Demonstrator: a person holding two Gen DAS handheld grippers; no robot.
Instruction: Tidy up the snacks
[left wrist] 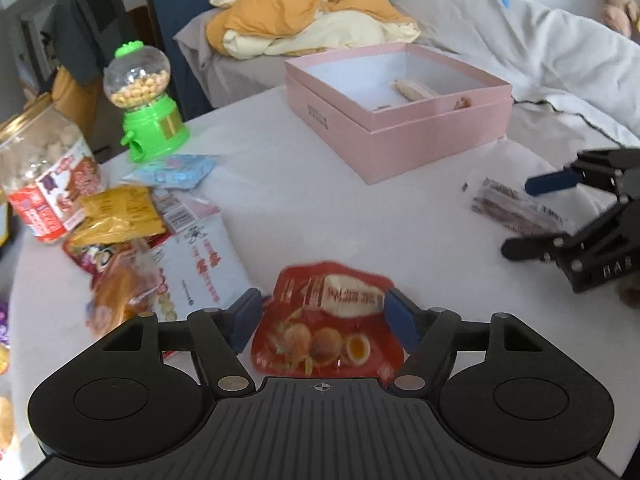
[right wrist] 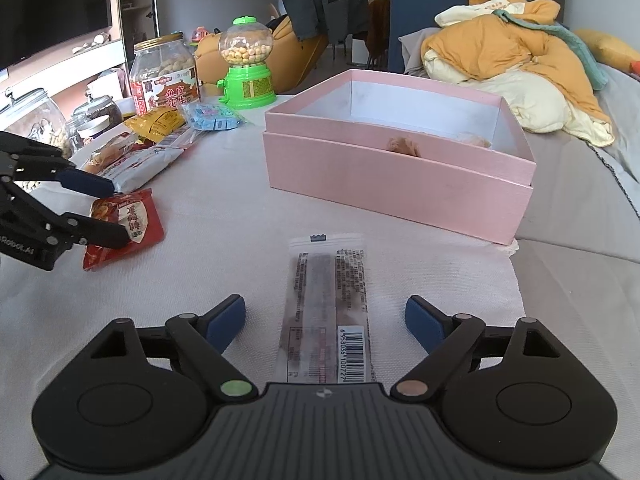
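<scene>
the job looked barely begun: the pink box sat open on the white table with only a couple of small items inside, one pale wrapped stick and a brownish lump against the near wall, while most of the snacks lay outside it. the left gripper had its blue pads on either side of the red egg-snack pouch, at or very near its edges; the pouch lay on the table near the pile, and whether the pads were truly clamping it or only about to could not be told. the right gripper stood spread wide, holding nothing, its fingers apart from the clear long packet that lay flat between them, just in front of the box. left over, by this judgement, were the yellow bag, the blue packet, the white bag and an orange-brown packet, all heaped at the left by the peanut jar and the green candy dispenser. the box's floor was mostly hidden by its near wall in the right wrist view, so its true contents stayed uncertain; the pile's lower packets overlapped and were blurred, their print unreadable, and the items at the far left edge were cut off.
</scene>
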